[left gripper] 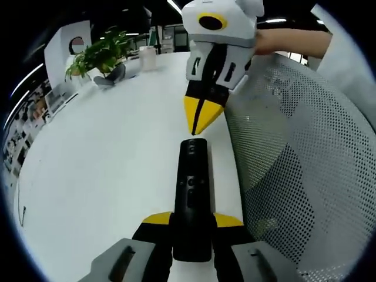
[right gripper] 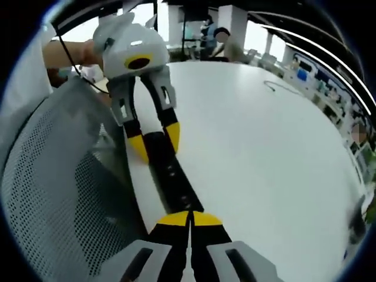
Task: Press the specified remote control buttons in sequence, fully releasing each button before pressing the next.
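**Left gripper clamps the remote, right gripper's tips meet at its far end**

Left gripper (left gripper: 192,220) pinches the near end of the black remote control (left gripper: 192,182), one yellow-tipped jaw on each side. That remote lies lengthwise near the white table's (left gripper: 106,164) edge, beside a grey mesh chair back (left gripper: 294,153). Right gripper (left gripper: 202,120) has its yellow tips pressed together, pointing down at the remote's far end. A potted plant (left gripper: 100,53) stands at the far edge.

My left tongs (left gripper: 192,220) clamp the near end of the black remote (left gripper: 192,194) on the white worktop (left gripper: 106,176). My right tongs (left gripper: 202,117), tips together, hang just beyond the remote's far end. A mesh chair (left gripper: 294,158) stands beside the remote.
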Demonstrator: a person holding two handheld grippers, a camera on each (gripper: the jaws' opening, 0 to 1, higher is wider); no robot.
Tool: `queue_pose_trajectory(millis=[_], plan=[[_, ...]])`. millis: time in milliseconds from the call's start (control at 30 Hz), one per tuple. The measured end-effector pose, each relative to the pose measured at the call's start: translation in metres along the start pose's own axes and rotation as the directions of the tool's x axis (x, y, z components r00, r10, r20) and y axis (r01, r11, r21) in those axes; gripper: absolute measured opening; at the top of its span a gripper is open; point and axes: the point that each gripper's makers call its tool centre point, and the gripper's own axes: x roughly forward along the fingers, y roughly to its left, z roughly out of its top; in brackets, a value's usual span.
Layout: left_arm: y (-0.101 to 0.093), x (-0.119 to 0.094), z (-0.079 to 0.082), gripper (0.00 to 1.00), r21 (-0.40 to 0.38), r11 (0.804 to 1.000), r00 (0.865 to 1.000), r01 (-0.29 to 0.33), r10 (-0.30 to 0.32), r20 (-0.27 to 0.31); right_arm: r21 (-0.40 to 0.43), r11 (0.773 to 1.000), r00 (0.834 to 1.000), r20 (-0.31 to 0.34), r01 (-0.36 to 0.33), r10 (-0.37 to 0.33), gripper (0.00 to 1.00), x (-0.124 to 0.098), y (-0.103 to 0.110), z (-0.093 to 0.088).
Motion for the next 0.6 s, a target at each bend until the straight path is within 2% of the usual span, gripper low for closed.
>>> queue_pose_trajectory(millis=[467,600], plan=[[-0.0002,0.0003,-0.0001,0.24,-0.008,1.0,1.0,0.0,0.0,-0.013,-0.072,0.997,0.998,-0.062,-0.027,0.022,0.0,0.007,0.0023,-0.0041],[0.0001,0.0007,-0.0002,0.24,0.0,1.0,1.0,0.007,-0.007,-0.029,-0.147,0.988,0.993,-0.111,-0.054,0.038,0.0,0.008,0.0028,-0.0044]])
